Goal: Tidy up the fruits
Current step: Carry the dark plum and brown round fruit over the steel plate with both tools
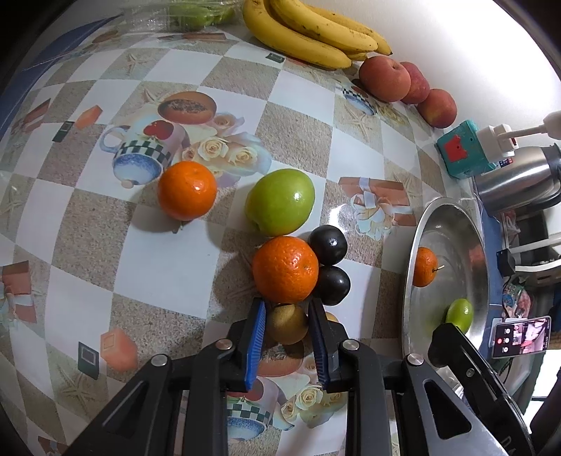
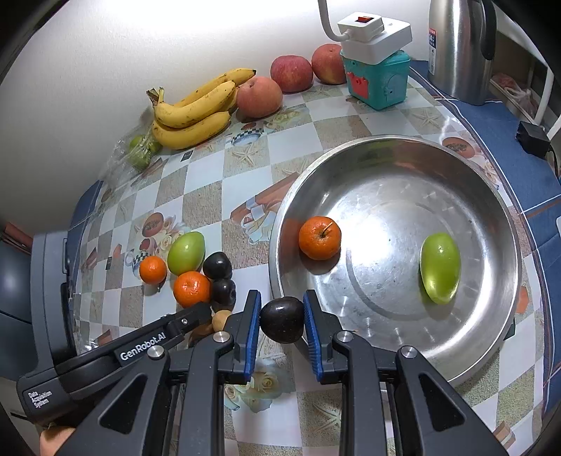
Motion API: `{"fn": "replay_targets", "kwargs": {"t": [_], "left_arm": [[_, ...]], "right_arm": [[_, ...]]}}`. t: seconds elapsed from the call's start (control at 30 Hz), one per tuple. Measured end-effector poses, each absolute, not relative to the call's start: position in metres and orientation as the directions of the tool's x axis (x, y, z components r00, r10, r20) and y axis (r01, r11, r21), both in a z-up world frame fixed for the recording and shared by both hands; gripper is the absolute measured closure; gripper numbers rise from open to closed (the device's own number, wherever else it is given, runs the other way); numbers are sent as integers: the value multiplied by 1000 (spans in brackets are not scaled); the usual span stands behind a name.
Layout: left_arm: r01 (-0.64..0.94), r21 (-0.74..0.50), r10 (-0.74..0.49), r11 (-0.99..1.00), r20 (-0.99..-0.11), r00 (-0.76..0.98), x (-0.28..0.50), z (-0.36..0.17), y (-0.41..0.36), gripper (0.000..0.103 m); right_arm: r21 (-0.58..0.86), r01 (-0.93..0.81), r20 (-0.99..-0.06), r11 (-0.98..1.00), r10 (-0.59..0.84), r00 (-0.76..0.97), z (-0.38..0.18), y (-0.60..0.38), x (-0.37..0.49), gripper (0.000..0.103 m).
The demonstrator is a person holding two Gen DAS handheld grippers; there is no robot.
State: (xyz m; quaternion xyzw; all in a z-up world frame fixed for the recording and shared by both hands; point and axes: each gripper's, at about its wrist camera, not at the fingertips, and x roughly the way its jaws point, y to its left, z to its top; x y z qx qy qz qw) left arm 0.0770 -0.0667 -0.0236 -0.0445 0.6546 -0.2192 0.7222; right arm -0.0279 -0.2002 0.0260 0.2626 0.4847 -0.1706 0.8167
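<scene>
My left gripper (image 1: 286, 308) is shut on a small brown round fruit (image 1: 286, 324) lying on the tablecloth. An orange (image 1: 285, 269) touches that fruit just beyond the fingertips, with two dark plums (image 1: 329, 265) at its right. Farther off lie a green apple (image 1: 279, 201) and a second orange (image 1: 187, 190). My right gripper (image 2: 282, 298) is shut on a dark plum (image 2: 282, 321), held beside the near-left rim of a steel bowl (image 2: 385, 203). Inside the bowl lie an orange (image 2: 319, 237) and a green fruit (image 2: 440, 268).
Bananas (image 2: 194, 108) and three red apples (image 2: 259, 96) line the back wall, with bagged green fruit (image 2: 140, 151) at the left. A teal box (image 2: 378, 82) under a white power strip (image 2: 373, 33) and a steel kettle (image 2: 459, 49) stand behind the bowl. A phone (image 1: 520, 335) lies right.
</scene>
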Motion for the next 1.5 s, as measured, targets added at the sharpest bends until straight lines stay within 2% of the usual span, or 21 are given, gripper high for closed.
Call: {"fn": "replay_targets", "kwargs": {"t": [0.57,1.13,1.5], "left_arm": [[269,-392,-443,880,-881,166,76,22,-50,76],[494,-437,-556,752,-823,118,44,33,-128,76],[602,-399,-554,692,-828,88,17,24,-170,76]], "right_arm": [[270,543,-880,795,-25,474,25,-205,-30,78],[267,717,-881,644,-138,452,27,-270,-78,78],[234,820,-893,523,-218,395,21,-307,-106,77]]}}
